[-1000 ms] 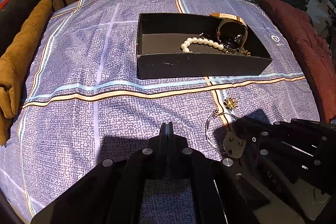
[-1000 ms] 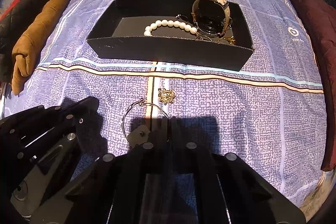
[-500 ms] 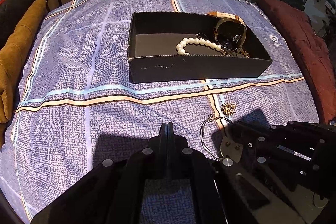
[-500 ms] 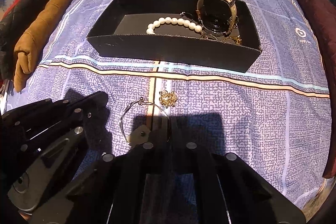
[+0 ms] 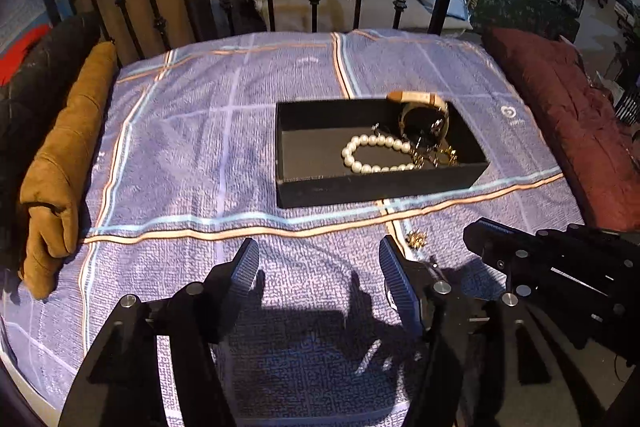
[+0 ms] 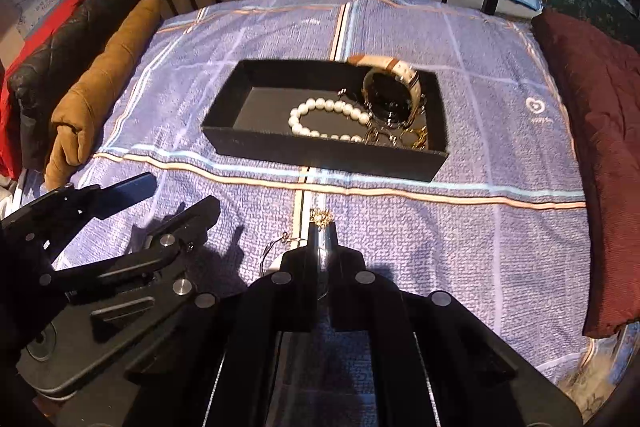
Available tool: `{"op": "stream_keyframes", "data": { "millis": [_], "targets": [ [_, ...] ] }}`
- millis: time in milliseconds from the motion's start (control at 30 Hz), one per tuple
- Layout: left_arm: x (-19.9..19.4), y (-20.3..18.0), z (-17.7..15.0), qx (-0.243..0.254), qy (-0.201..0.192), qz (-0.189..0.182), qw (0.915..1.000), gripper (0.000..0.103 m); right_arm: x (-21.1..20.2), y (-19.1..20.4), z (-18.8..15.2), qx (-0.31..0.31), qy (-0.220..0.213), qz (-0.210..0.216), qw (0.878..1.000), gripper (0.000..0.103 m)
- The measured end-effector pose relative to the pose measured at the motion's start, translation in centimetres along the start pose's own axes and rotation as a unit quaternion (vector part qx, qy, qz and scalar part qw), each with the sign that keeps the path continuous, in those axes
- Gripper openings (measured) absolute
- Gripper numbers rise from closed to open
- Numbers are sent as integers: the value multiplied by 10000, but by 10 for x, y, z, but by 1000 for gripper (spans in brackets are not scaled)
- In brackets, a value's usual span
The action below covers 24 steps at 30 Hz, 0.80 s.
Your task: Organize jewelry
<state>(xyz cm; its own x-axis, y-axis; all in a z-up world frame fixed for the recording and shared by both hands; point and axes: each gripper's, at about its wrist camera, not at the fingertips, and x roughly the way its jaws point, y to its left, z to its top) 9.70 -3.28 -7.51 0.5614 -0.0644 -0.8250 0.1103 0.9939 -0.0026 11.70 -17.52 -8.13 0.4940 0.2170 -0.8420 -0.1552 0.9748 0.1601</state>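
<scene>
Right tongs clenched on a thin wire bangle above the bed; left tongs released.

The left tongs have just been opening and nothing sits between their jaws. The right tongs pinch the silver bangle, which hangs to their left over the blue patterned bedspread. A small gold brooch lies just beyond their tips. Further off, the black tray holds a pearl bracelet, a cream-strapped watch and gold pieces.
</scene>
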Motion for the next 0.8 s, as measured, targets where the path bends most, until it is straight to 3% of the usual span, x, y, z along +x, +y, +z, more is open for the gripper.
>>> {"op": "stream_keyframes", "data": {
  "millis": [67, 300, 467, 667, 733, 800],
  "targets": [
    [-12, -2, 9, 60, -158, 59, 9998, 61, -14, -1, 7, -12, -171, -25, 9998, 11],
    [-34, 1, 44, 16, -496, 91, 9987, 61, -49, -5, 42, -86, -653, -81, 9978, 11],
    [-35, 1, 70, 36, -629, 105, 9980, 62, -45, -8, 65, -127, -675, -119, 9976, 11],
    [-10, 11, 79, -52, -454, 287, 9985, 63, -15, -18, 74, 153, -495, -135, 9986, 45],
    [5, 16, 78, -92, -313, 361, 9988, 69, -5, -21, 74, 204, -465, -161, 9986, 61],
    [17, 20, 75, -115, -222, 423, 9988, 75, 7, -21, 73, 149, -375, -220, 9989, 62]
  ]
}}
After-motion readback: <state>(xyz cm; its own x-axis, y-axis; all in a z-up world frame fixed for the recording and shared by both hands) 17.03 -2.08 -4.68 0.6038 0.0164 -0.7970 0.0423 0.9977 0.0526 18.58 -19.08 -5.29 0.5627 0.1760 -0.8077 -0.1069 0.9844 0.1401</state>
